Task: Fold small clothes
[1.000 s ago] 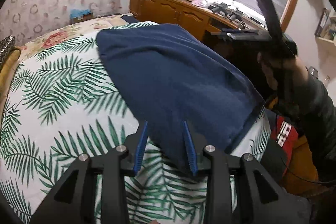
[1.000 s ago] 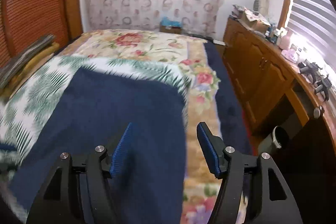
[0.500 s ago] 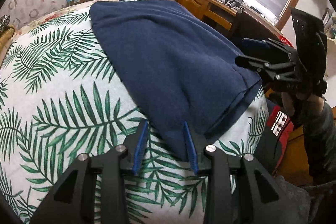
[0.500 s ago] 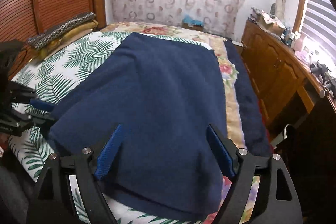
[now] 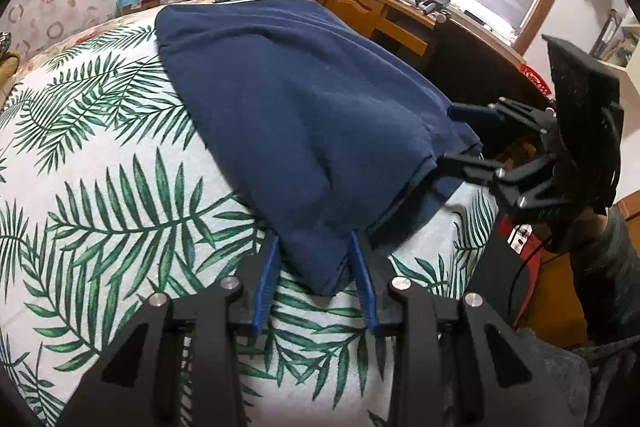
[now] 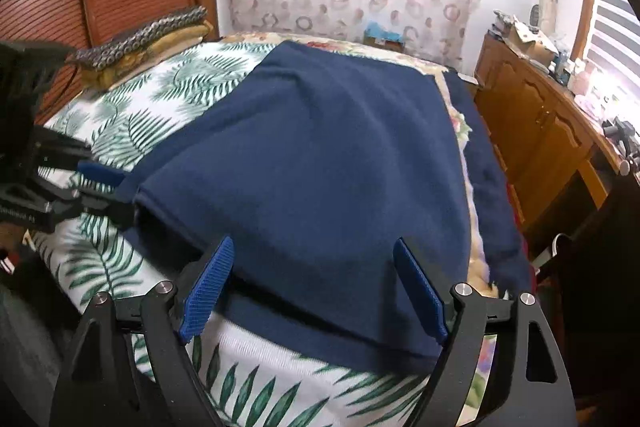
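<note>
The navy garment (image 5: 288,115) lay spread on the palm-print bed cover (image 5: 100,163), its near corner between the parted fingers of the left gripper (image 5: 316,283), while the right gripper (image 6: 316,287) gaped wide over its hem, gripping nothing.

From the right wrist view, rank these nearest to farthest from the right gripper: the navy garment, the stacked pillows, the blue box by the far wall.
1. navy garment: directly under the open jaws of the right gripper, on the bed.
2. stacked pillows: far left, by the wooden headboard.
3. blue box: straight ahead, against the patterned wall.
</note>
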